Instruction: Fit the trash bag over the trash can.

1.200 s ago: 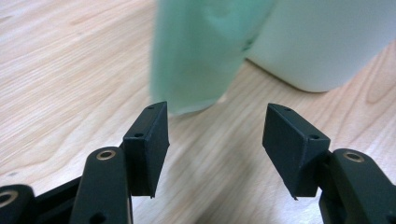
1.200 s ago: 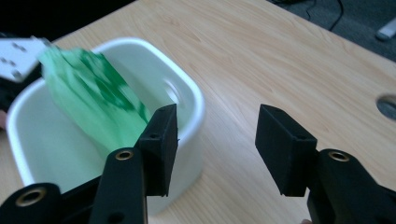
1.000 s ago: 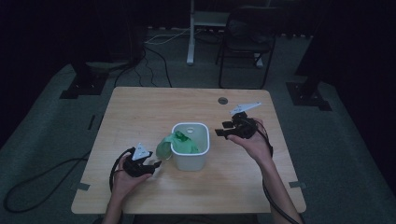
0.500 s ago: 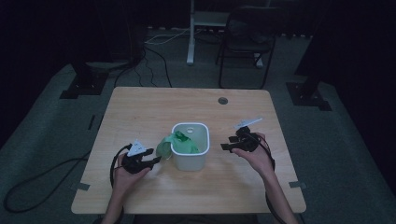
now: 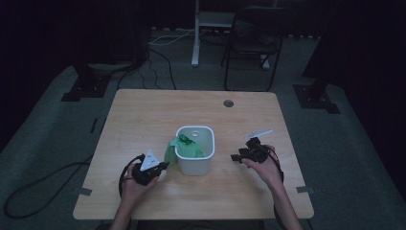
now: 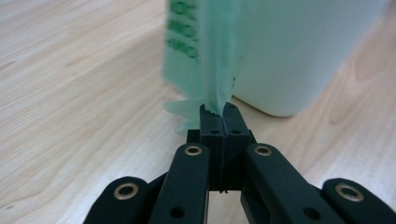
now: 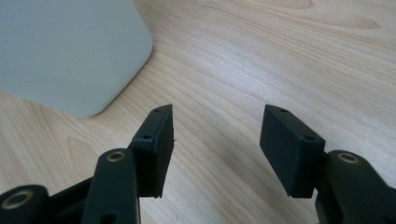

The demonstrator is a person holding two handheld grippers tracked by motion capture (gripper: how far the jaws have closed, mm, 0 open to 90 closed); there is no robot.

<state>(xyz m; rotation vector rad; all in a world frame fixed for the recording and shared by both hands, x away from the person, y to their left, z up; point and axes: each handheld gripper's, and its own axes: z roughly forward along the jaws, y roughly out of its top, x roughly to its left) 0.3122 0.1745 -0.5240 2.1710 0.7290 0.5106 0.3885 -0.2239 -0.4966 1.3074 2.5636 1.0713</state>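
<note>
So the left gripper [image 6: 218, 122] sits low near the table's [image 5: 143, 120] front edge, its jaws pressed tight on the edge of the green bag [image 6: 205, 51]. The bag hangs over the left side of the white bin [image 5: 195, 149], part in and part out. It looks like the bag is not yet spread around the rim. The right gripper [image 7: 215, 144] waits beside the bin, jaws spread wide, holding nothing. I think 1 side is started and the rest is left.
</note>
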